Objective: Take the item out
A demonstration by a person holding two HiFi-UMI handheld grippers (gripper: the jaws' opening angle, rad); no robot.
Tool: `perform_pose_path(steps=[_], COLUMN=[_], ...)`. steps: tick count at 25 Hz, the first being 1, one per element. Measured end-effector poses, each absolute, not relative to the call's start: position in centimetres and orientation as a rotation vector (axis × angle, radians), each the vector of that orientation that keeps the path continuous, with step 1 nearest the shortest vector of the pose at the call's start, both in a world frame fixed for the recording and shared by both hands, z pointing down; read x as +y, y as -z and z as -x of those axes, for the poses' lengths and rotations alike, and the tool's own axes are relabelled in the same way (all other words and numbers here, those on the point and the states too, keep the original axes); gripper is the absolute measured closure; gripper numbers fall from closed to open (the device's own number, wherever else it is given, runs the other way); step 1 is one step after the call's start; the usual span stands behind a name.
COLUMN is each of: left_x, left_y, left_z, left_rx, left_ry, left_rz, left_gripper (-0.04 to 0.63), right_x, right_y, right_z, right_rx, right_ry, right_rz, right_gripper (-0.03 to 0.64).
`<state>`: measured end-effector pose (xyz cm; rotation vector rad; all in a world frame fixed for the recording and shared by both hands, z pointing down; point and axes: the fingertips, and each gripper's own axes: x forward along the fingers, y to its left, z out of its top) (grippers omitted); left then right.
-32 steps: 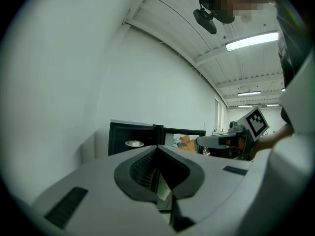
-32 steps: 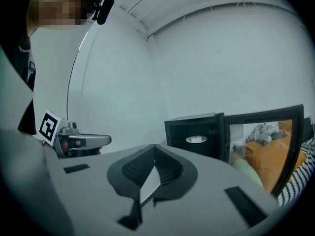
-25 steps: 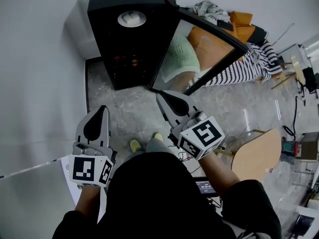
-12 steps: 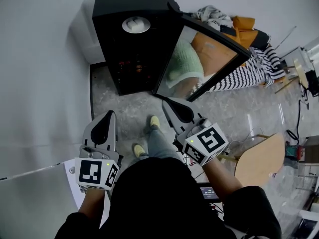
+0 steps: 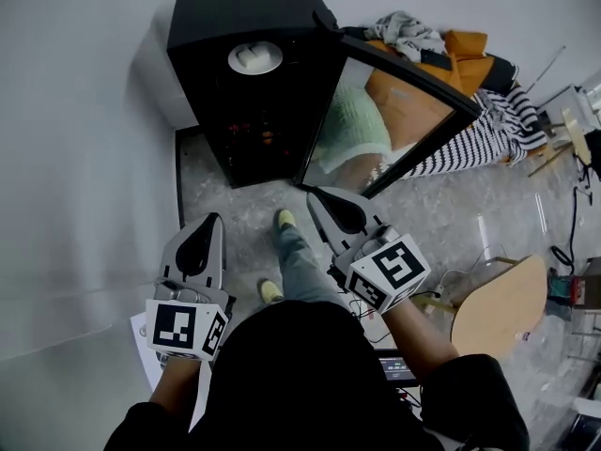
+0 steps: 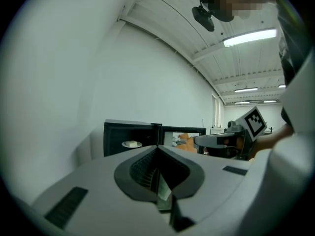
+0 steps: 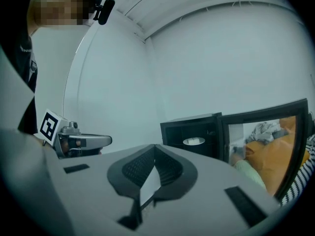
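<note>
A black cabinet [image 5: 244,17] stands against the wall with its glass door [image 5: 399,111] swung open to the right. Inside it, on a shelf, a white plate [image 5: 254,57] holds a small pale item; the plate [image 6: 131,144] also shows in the left gripper view, and the same plate [image 7: 194,141] in the right gripper view. My left gripper [image 5: 208,222] is shut and empty, held short of the cabinet, at lower left. My right gripper [image 5: 315,195] is also shut and empty, pointing toward the open front near the door's lower edge. Neither touches anything.
A pile of clothes [image 5: 451,59], orange, striped and pale green, lies behind the glass door. A round wooden seat [image 5: 498,303] stands at the right. The white wall [image 5: 75,158] runs along the left. The person's shoes [image 5: 285,220] are on the grey floor before the cabinet.
The person has stepped toward the cabinet, one foot moving forward. Both grippers stay shut and keep about the same spacing.
</note>
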<state>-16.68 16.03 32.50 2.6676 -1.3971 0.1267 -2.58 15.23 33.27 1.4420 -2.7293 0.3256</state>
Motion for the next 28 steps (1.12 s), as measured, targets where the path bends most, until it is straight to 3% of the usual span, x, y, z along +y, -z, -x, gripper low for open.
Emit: perform_pose_path(steps=[28], left_x=[-6.3], left_y=[-34.7], left_z=[11.0], left_rx=[-1.316], left_ry=[-0.225], left_rz=[-2.64], left_gripper=[0.588], right_x=[-6.4], right_y=[-38.5], right_z=[1.1], right_rx=[-2.677], right_ry=[-0.545], right_rz=[-1.311], right_gripper=[0.607])
